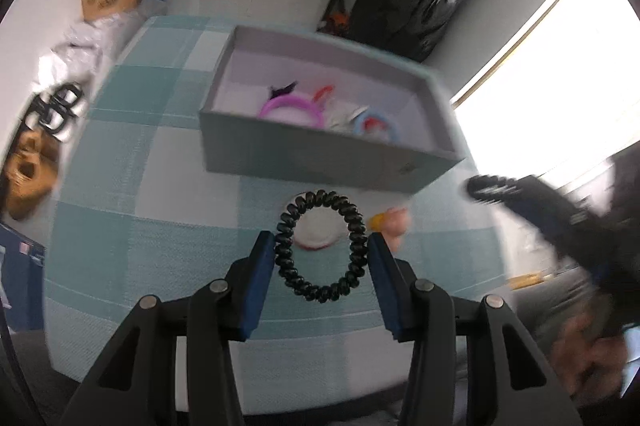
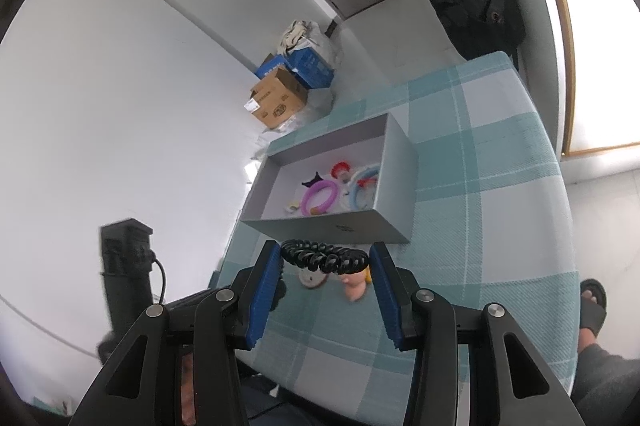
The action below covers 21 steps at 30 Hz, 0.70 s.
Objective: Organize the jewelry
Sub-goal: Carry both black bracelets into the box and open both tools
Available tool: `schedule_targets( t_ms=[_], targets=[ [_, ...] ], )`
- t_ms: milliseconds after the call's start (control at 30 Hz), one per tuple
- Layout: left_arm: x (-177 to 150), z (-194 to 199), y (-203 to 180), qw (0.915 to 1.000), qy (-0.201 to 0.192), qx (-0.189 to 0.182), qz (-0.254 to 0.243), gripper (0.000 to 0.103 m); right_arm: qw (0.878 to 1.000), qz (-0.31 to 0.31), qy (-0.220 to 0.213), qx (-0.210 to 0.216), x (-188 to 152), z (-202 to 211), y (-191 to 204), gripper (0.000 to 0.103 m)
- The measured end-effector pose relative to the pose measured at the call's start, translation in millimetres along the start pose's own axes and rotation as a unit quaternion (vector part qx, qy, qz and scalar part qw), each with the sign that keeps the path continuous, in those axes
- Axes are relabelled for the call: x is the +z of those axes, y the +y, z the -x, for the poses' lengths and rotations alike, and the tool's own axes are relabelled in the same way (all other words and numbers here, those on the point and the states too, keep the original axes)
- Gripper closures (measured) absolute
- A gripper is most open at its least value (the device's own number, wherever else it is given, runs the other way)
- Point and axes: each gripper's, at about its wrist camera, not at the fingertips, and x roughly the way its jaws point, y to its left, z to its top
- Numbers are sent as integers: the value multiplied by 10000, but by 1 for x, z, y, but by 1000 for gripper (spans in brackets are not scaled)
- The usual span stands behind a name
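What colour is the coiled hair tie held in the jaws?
Black; the coiled hair tie shows best in the left wrist view.

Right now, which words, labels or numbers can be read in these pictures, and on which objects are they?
None can be read.
Brown carton: dark print and a white label, too small.
Blue carton: white print, too small.
Grey box: small mark on its front wall, blurred.
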Motion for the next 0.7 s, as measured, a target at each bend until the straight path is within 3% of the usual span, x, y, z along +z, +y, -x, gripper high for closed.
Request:
schedule_targets(
  t_ms=[233,700],
  targets=[
    [14,16,3,9981,-366,-480,136,61,9999,-60,-98,101,10,-3,2,58],
    [47,13,-10,9973,-611,-375,133,61,9993,-174,-159,289,35,-18,7,58]
  ],
)
